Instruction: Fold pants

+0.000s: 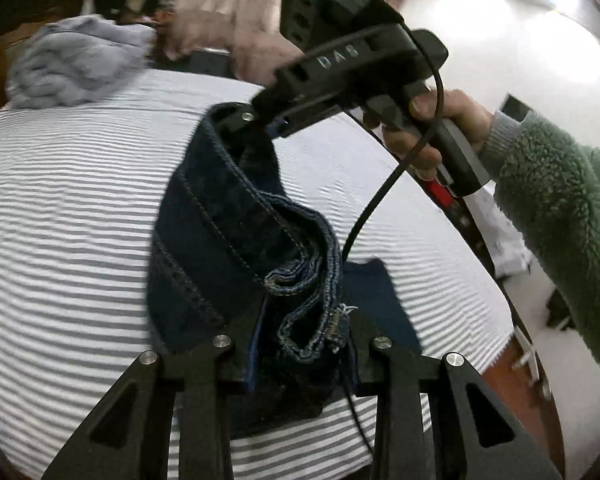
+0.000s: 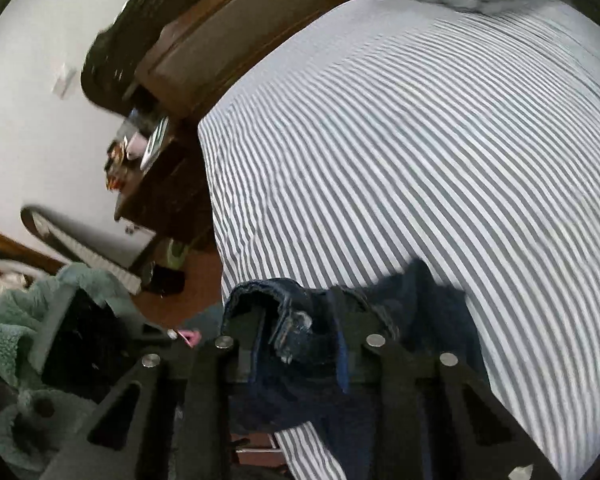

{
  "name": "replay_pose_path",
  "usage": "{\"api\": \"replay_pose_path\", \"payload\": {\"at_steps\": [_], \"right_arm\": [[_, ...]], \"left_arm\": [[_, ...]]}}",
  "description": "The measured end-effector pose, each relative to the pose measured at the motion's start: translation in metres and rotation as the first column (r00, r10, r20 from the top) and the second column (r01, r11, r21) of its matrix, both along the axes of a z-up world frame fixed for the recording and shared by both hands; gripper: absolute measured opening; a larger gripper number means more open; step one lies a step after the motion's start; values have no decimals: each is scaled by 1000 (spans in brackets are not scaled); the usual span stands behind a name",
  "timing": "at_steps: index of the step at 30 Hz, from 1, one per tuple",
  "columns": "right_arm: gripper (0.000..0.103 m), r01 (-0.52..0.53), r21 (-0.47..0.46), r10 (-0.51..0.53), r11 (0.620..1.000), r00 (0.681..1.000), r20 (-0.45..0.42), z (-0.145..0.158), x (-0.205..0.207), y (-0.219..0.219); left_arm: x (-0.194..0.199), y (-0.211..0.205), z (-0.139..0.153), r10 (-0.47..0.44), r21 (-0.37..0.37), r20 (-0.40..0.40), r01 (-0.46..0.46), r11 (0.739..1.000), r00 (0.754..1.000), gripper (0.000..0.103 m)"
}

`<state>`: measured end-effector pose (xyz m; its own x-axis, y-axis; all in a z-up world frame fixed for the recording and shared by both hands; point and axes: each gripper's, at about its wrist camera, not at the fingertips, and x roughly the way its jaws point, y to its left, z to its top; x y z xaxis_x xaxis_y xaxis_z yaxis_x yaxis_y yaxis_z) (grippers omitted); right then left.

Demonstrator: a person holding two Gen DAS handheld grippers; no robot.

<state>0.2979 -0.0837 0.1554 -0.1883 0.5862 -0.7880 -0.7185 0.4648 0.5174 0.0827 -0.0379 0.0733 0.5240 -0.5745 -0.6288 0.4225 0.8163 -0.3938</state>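
Note:
Dark blue denim pants hang lifted above the striped bed sheet, stretched between both grippers. My left gripper is at the bottom of the left wrist view, shut on a bunched frayed hem. My right gripper is farther up in that view and pinches the other end of the cloth. A hand in a green fleece sleeve holds it. In the right wrist view the right gripper is shut on a folded denim edge, and the rest of the pants drops out of sight below.
A crumpled grey blanket lies at the far end of the bed. A wooden headboard and a cluttered dark nightstand stand off the bed's side. White floor shows beyond the wooden bed edge.

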Motion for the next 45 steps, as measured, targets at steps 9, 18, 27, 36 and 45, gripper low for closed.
{"api": "replay_pose_path", "payload": {"at_steps": [9, 18, 27, 36, 45], "right_arm": [[18, 241, 48, -236, 969, 968, -92, -74, 8, -160], [57, 582, 119, -546, 804, 803, -240, -173, -3, -249], [77, 716, 133, -662, 685, 688, -296, -181, -56, -279], [80, 771, 210, -682, 601, 631, -370, -205, -94, -290], [92, 676, 180, -644, 714, 736, -210, -202, -99, -257]], "left_arm": [[33, -163, -78, -162, 97, -97, 171, 980, 982, 30], [36, -209, -130, -227, 233, -90, 242, 942, 970, 4], [-4, -192, -107, -277, 256, -40, 278, 926, 960, 7], [2, -132, -91, -139, 342, 2, 130, 931, 990, 13], [6, -142, -128, -93, 470, 25, 70, 880, 995, 43]]}}
